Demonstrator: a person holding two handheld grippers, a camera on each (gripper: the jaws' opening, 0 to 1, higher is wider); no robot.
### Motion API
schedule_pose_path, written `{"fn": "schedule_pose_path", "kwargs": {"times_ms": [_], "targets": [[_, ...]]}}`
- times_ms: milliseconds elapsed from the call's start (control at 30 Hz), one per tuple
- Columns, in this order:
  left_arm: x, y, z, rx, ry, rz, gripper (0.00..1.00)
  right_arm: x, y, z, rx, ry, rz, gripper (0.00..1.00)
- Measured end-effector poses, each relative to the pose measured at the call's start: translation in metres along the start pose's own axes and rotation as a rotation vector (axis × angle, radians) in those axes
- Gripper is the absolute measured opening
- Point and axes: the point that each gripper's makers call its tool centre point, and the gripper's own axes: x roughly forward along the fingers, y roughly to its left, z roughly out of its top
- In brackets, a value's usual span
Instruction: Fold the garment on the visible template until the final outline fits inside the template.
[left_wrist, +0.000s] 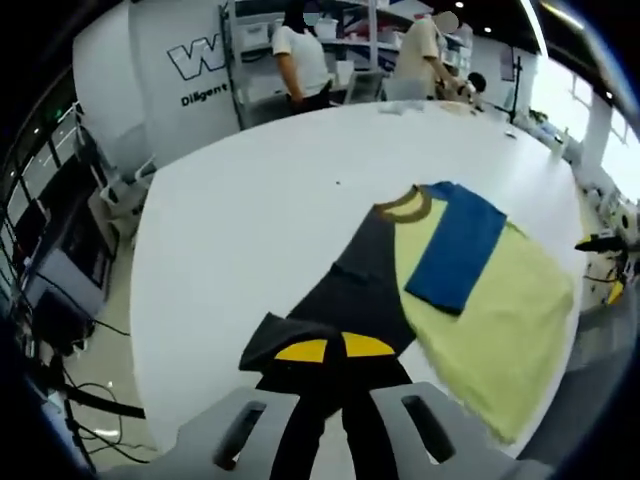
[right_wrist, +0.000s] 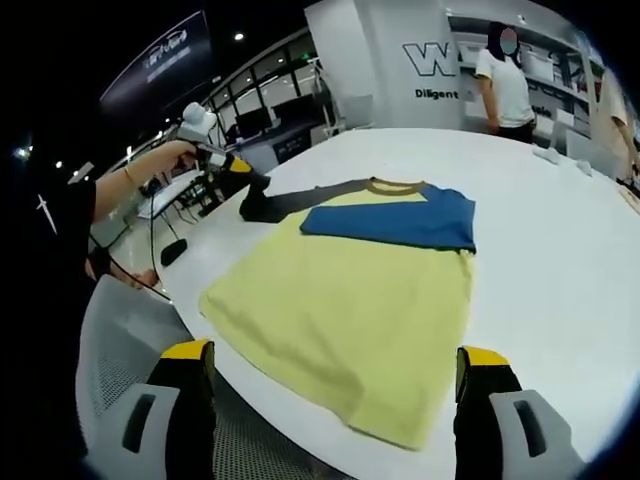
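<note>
**White table and its load**

A large white table (left_wrist: 250, 210) with rounded corners is shown. A yellow-green shirt (right_wrist: 350, 300) with one blue and one dark grey sleeve is laid flat near one edge, its hem at that edge. Small items, too far to be identified, are seen at the far edge.

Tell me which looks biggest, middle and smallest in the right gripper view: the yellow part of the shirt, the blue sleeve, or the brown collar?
Largest to smallest, as they look in the right gripper view:
1. Yellow body of the shirt. It lies closest to the camera, which makes it look bigger still.
2. Blue sleeve, folded across the chest.
3. Brown collar, a thin curved band.
</note>
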Motion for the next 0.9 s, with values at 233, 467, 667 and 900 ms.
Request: {"fn": "schedule_pose_path", "kwargs": {"times_ms": [233, 467, 667, 900], "targets": [[0.009, -0.018, 0.017, 0.018, -0.024, -0.023, 0.06, 0.0, 0.0, -0.002, 0.002, 0.008, 0.0, 0.99], [0.017, -0.039, 0.031, 0.013, -0.045, -0.064, 0.06, 0.001, 0.0, -0.004, -0.002, 0.01, 0.003, 0.99], [0.023, -0.056, 0.047, 0.025, -0.069, -0.086, 0.06, 0.001, 0.002, -0.004, -0.005, 0.014, 0.006, 0.99], [0.028, -0.074, 0.066, 0.034, -0.098, -0.115, 0.06, 0.0, 0.0, -0.006, 0.0, 0.016, 0.002, 0.99]]}}
